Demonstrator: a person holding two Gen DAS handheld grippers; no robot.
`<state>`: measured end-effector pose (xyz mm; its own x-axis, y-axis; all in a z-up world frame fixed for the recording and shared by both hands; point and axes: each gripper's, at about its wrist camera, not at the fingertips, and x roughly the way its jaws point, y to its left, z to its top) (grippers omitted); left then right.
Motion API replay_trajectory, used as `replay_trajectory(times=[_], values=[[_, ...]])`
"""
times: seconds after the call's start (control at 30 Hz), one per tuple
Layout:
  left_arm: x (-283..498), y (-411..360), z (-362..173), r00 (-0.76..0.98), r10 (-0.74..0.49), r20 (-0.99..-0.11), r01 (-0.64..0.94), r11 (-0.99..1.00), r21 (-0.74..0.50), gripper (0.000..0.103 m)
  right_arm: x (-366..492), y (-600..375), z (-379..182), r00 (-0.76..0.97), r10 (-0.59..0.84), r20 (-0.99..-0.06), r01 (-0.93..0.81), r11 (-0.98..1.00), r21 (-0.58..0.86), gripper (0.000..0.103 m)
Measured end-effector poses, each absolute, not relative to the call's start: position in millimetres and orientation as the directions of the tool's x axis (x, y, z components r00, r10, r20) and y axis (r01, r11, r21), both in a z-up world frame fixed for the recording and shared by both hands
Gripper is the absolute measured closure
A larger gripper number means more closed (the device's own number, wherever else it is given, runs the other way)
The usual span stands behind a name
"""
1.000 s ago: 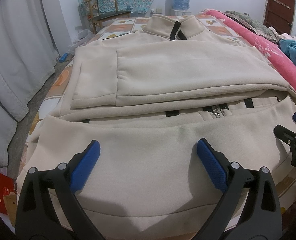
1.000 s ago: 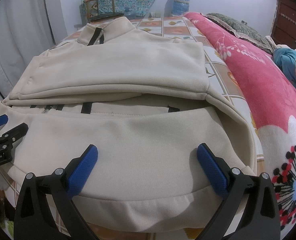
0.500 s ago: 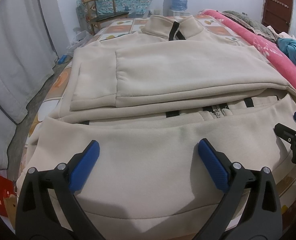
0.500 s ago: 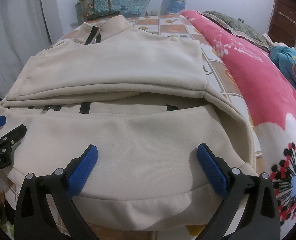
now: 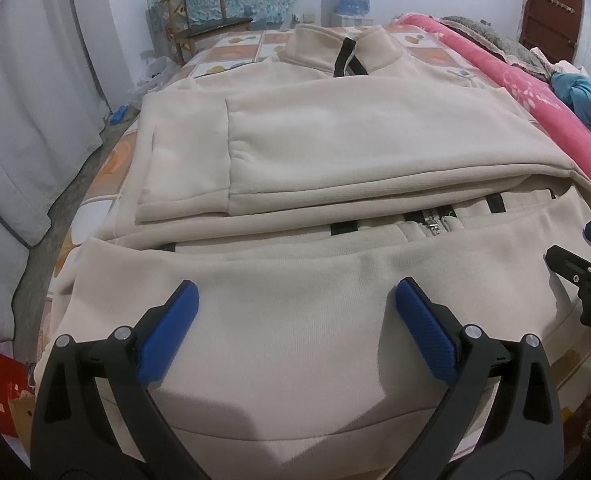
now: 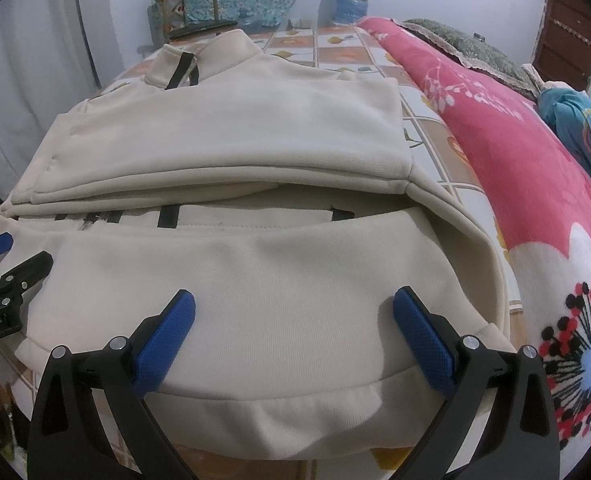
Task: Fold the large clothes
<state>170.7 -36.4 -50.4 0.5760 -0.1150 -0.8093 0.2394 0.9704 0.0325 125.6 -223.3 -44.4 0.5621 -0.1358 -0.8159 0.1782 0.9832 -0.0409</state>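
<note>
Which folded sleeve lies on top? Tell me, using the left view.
The sleeve with its cuff pointing left lies on top, spanning the cream jacket. The other sleeve shows only as an edge beneath it.

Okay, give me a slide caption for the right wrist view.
Open right gripper poised over the hem of a half-folded cream zip-up sweatshirt on a bed, beside a pink floral blanket.

Cream jacket [image 5: 335,148], sleeves folded across chest
Left gripper [image 5: 295,312] spread wide above hem; right gripper [image 5: 583,256] at edge.
</note>
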Motion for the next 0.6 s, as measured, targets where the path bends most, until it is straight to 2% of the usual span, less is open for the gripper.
replay_trajectory(times=[0.6], values=[[175.6,-37.0,-49.4,0.546,-0.115,-0.83,0.248,0.968,0.029,0.007,124.8,-223.9,-45.6,0.56,-0.128,-0.819,0.18,0.983,-0.031,0.006]])
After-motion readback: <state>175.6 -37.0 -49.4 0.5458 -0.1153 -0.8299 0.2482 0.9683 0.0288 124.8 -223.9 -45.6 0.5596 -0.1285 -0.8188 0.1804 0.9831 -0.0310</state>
